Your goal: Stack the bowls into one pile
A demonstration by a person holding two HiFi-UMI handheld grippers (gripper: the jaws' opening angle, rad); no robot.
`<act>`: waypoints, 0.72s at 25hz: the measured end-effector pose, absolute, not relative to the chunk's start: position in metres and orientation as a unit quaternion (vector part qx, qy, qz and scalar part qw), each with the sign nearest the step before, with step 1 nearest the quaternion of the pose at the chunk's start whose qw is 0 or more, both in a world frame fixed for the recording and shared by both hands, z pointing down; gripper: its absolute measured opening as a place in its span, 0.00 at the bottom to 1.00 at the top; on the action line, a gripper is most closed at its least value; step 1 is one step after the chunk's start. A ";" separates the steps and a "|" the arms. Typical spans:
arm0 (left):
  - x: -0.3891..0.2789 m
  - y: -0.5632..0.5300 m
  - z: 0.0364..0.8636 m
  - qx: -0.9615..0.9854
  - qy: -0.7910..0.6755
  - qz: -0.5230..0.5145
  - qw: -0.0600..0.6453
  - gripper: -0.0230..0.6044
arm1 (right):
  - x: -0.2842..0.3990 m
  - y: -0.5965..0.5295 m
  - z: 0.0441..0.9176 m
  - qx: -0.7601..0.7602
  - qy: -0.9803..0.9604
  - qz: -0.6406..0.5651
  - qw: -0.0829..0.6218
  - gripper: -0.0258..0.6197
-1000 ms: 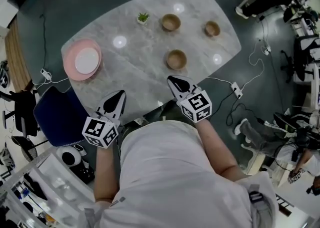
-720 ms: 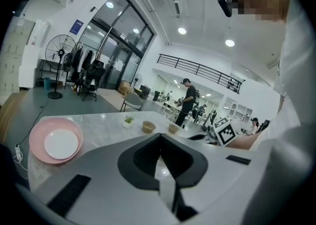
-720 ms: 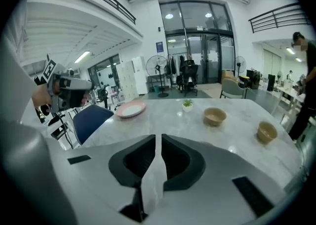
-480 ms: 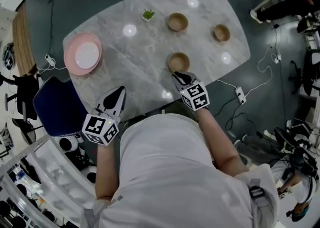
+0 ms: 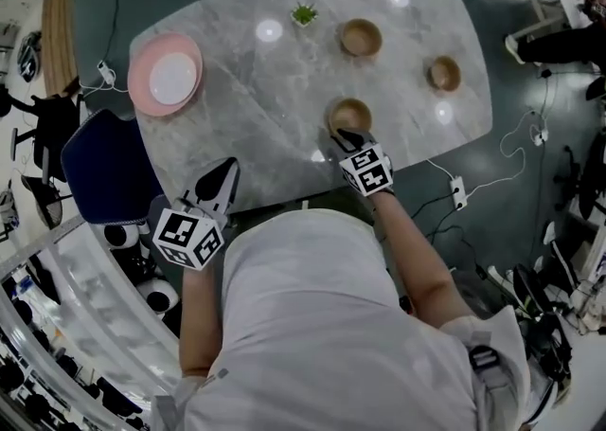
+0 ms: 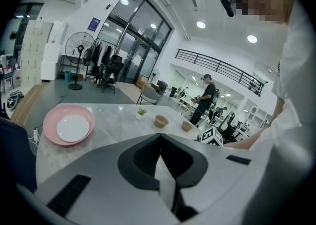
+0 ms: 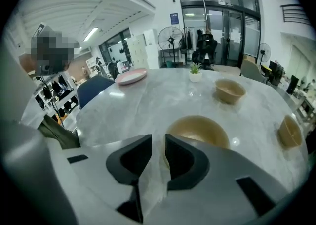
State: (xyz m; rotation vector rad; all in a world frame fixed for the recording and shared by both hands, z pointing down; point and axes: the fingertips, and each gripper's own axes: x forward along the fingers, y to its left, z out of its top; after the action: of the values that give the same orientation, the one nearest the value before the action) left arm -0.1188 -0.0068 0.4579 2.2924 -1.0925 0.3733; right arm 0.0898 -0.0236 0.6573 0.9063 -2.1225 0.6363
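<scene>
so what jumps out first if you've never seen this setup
Three wooden bowls sit apart on the pale marble table: the near bowl, the far bowl and the right bowl. The right gripper hangs close by the near bowl, its jaws opening with nothing between them. At the table's left end in the head view a pink plate holds a white plate.

A pale marbled worktop point(image 5: 256, 107) with rounded corners carries a few things. At its left end sits a pink plate point(image 5: 138, 93) with a white plate point(image 5: 173, 78) in it. Near the far edge stand a small potted plant point(image 5: 304, 14) and, beside it, a wooden bowl point(image 5: 361, 37). A second bowl point(image 5: 443, 73) sits toward the right end and a third bowl point(image 5: 349, 116) near the front edge, all well apart.
</scene>
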 end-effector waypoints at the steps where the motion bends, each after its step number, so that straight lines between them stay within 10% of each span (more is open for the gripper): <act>1: -0.120 -0.005 0.458 0.853 -0.414 0.140 0.285 0.04 | 0.091 -0.024 0.662 0.349 -0.824 0.248 0.371 0.19; 18: -0.134 0.009 0.466 0.824 -0.462 0.125 0.303 0.04 | 0.092 -0.024 0.698 0.300 -0.803 0.245 0.453 0.13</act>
State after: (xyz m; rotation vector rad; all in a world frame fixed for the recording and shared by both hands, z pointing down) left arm -0.1338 0.0092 0.4658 2.1836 -1.2258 0.3307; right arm 0.0924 -0.0244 0.6983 0.7415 -1.9824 0.6040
